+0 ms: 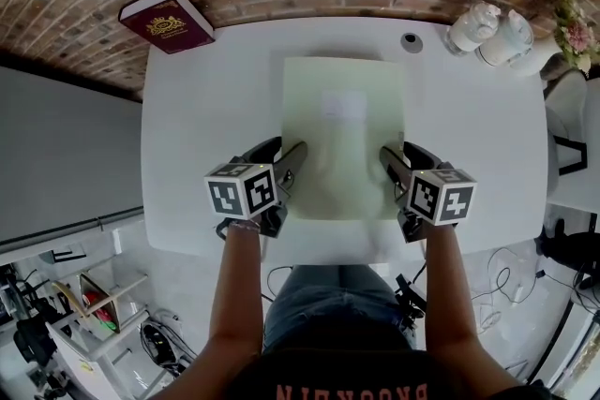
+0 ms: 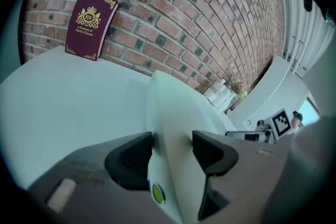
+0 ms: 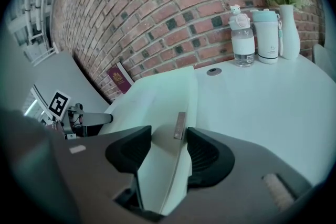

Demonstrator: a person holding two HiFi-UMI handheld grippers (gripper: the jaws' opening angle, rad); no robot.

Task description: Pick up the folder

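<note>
A pale green folder (image 1: 342, 136) lies flat on the white table (image 1: 202, 117), with its long sides running away from me. My left gripper (image 1: 284, 151) straddles the folder's left edge near the front corner. My right gripper (image 1: 401, 155) straddles the right edge in the same way. In the left gripper view the folder (image 2: 173, 123) fills the gap between the dark pads of that gripper (image 2: 172, 153), which stand wide. The right gripper view shows the folder (image 3: 163, 113) between the wide pads of the right gripper (image 3: 169, 150). I see no firm pinch on either side.
A maroon book (image 1: 167, 19) leans against the brick wall at the table's far left. Two bottles (image 1: 473, 25) and a vase of flowers (image 1: 562, 37) stand at the far right corner. A small round disc (image 1: 411, 41) lies beyond the folder. The table's front edge is right under my hands.
</note>
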